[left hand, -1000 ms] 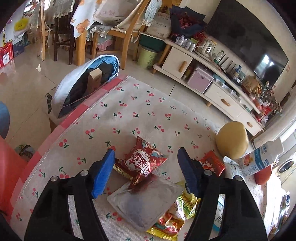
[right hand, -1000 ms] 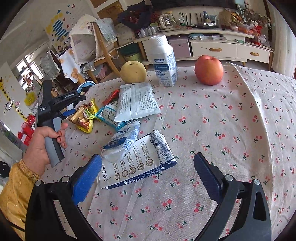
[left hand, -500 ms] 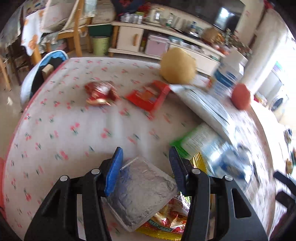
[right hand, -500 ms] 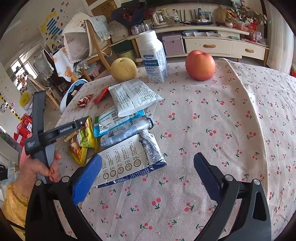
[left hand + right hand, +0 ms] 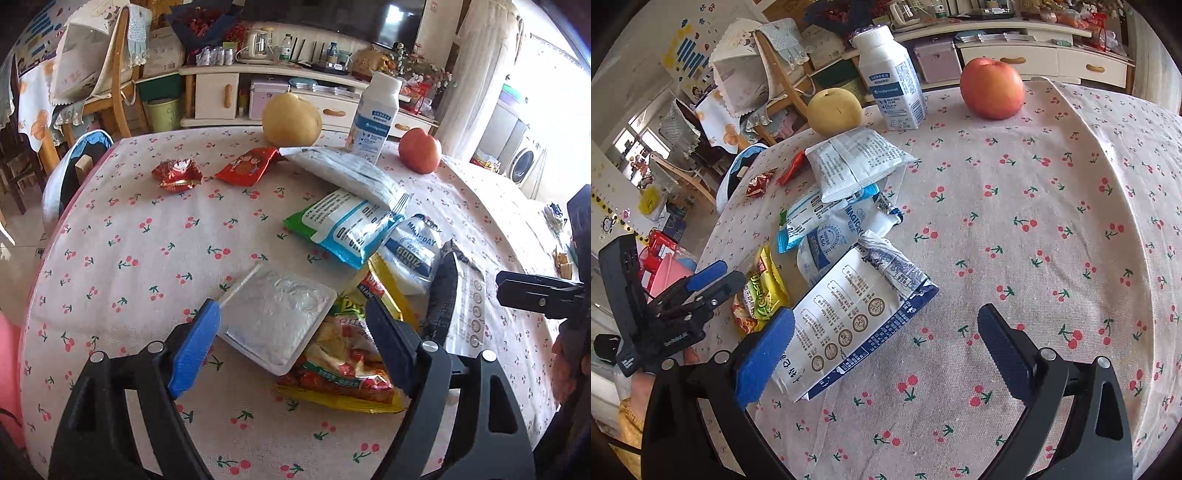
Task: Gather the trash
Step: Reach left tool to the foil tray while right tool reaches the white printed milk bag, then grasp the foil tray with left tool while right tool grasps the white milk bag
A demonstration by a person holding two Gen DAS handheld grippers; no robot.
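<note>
- Fingers of my left gripper [image 5: 291,338] have just been opening; clear plastic tray [image 5: 277,319], dragged from red wrapper [image 5: 177,174], lies released between them on the surface [image 5: 147,258].
- Right gripper [image 5: 886,349] hangs open, empty.

A lived-in home's living-dining room; a television [image 5: 388,16] above a cream sideboard [image 5: 295,96], wooden dining chairs [image 5: 118,85], a washing machine [image 5: 524,166], and a cherry-print tablecloth [image 5: 1052,221] covering the table.

The left gripper [image 5: 291,336] had just been widening its jaws; the clear plastic tray [image 5: 275,317] lay between them, unpressed, on the yellow snack bag [image 5: 345,363].
</note>
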